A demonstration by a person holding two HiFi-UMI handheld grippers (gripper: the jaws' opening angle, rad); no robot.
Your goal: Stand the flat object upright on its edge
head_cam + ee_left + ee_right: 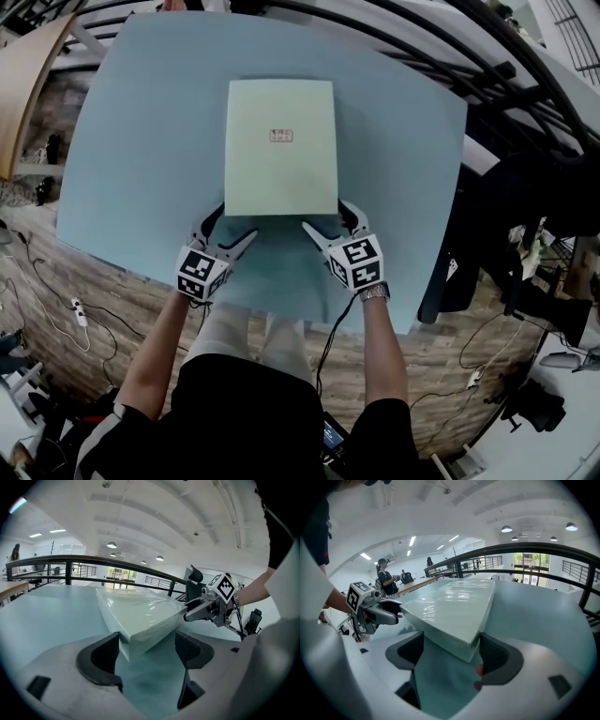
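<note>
Both forearms bare, coming in from 6 o'clock in head view, elbows bent, black short sleeves above. L arm (155,347) runs up toward 1 o'clock; R arm (384,354) goes nearly straight to 12, watch (375,293) on the wrist. L gripper (230,228) sits approx. 8 o'clock of frame centre, marker cube (202,272) facing up, nose aimed at 1 o'clock. R gripper (325,217) sits approx. 4 o'clock, aimed at 11, so the two converge, tips near but apart. L gripper view: jaws wide apart (147,651), R gripper (190,611) seen at 2 o'clock. R gripper view: jaws likewise apart (454,656), L gripper (389,613) at 9 o'clock. Both held low, roughly level.
</note>
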